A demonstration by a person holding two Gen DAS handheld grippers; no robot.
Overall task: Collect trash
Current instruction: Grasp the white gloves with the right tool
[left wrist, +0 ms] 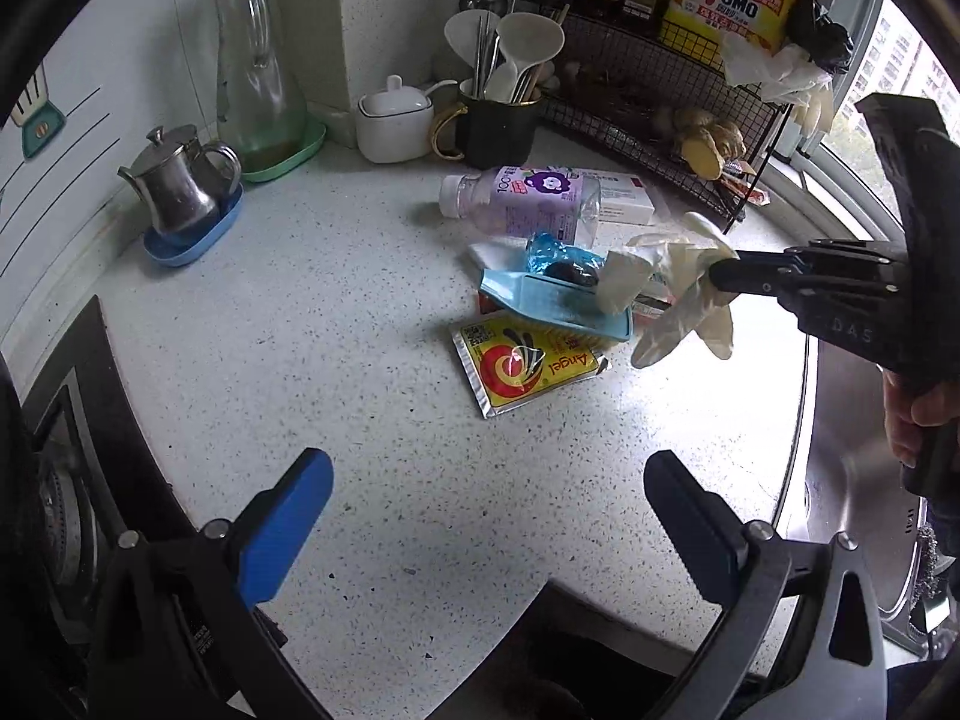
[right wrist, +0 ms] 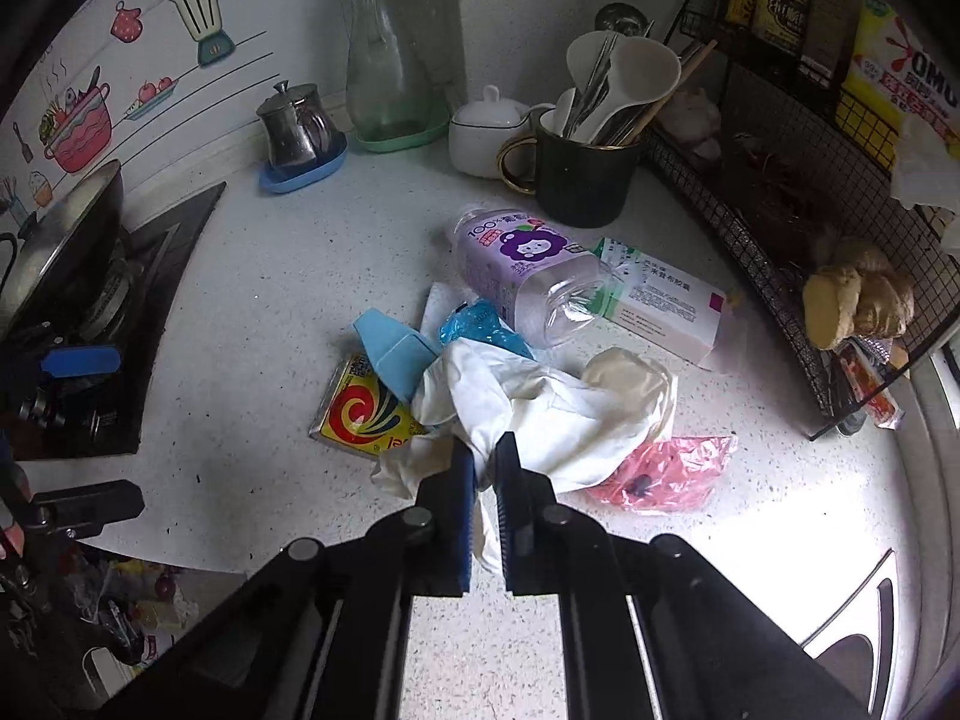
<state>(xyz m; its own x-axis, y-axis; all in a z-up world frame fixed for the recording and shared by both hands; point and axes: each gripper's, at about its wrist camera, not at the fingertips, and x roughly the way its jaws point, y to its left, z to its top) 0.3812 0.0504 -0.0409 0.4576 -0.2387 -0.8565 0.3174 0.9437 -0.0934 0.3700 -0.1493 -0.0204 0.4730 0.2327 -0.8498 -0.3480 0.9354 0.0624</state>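
A heap of trash lies on the speckled counter (left wrist: 336, 312). My right gripper (right wrist: 487, 456) is shut on a crumpled white glove (right wrist: 540, 402) and holds it above the heap; from the left wrist view the right gripper (left wrist: 717, 273) has the glove (left wrist: 678, 300) hanging from it. Under it lie a yellow yeast packet (left wrist: 528, 363), a light blue plastic piece (left wrist: 552, 300), a blue wrapper (right wrist: 480, 327), a clear purple-labelled bottle (right wrist: 528, 270) on its side, a white medicine box (right wrist: 666, 306) and a pink wrapper (right wrist: 666, 471). My left gripper (left wrist: 486, 510) is open and empty, near the counter's front edge.
A black wire rack (right wrist: 798, 228) with ginger and bottles stands at the right. A black mug of utensils (right wrist: 588, 180), a white sugar pot (right wrist: 483, 132), a glass jug (right wrist: 387, 48) and a steel pot (right wrist: 297, 129) line the back wall. A stove (right wrist: 90, 300) is left, a sink (left wrist: 864, 480) right.
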